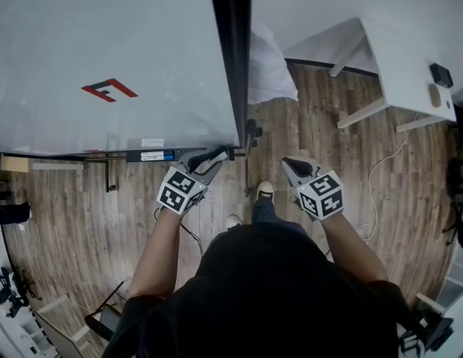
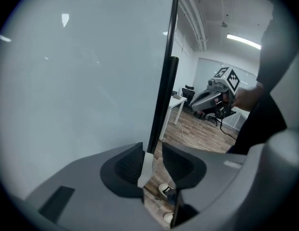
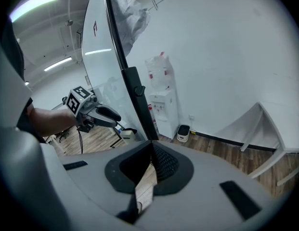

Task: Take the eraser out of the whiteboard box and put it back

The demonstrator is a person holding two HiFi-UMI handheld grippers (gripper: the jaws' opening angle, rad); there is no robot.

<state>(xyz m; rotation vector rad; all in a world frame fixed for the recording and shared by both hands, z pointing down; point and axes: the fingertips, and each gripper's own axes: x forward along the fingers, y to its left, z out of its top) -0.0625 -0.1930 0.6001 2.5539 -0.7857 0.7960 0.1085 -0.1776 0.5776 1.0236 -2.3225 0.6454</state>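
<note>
The whiteboard [image 1: 104, 51] fills the upper left of the head view, and a red logo [image 1: 109, 89] is printed on it. Under its bottom edge hangs a narrow dark box [image 1: 153, 156] with a white label and a blue end. I cannot make out the eraser in it. My left gripper [image 1: 220, 159] is at the board's lower right corner, just right of the box. It is open [image 2: 153, 150]; only the board's pale corner strip [image 2: 145, 167] shows in the gap. My right gripper [image 1: 289, 164] hangs over the floor to the right, shut and holding nothing [image 3: 151, 146].
The board's black frame post [image 2: 163, 90] runs down to the stand's foot [image 1: 250, 133]. A white table [image 1: 399, 73] stands at the right, with a cable [image 1: 380, 170] on the wood floor. A white draped sheet [image 1: 268, 66] hangs behind the board. A water dispenser [image 3: 161, 105] stands by the wall.
</note>
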